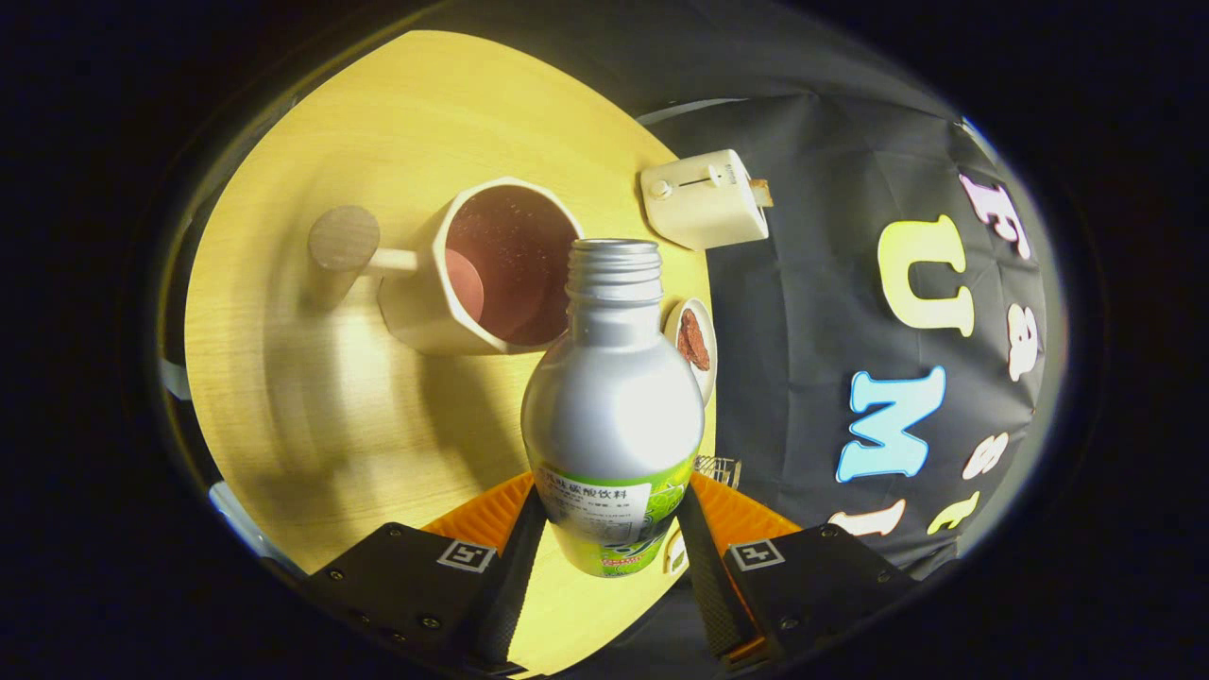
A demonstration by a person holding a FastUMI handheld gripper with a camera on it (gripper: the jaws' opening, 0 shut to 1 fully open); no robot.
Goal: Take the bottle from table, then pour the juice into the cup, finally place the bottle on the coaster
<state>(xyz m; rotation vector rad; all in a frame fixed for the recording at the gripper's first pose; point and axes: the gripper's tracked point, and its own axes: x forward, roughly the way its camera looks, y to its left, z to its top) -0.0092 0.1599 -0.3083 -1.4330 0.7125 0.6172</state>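
Gripper (609, 529) fingers clamp the lower, labelled body of the bottle (612, 416), one finger pressing on each side, so the claw holds the bottle between its pads. Bottle details: silver metal body, green and white label at the base, threaded neck with the cap off, open mouth pointing forward and away from the fingers. The view is rolled, so the table (312, 416) appears tilted behind the bottle.

Just beyond the bottle mouth sits the cup (491, 269), a cream mug with a dark reddish interior; its opening faces the claw and lies slightly to the left of the neck. A handle with a round wooden end (343, 238) projects from the far-left side of the cup.

To the right of the bottle shoulder, a small white dish (692, 342) holds a brown item. Farther ahead on the right stands a white toaster (704, 198) near the table edge.
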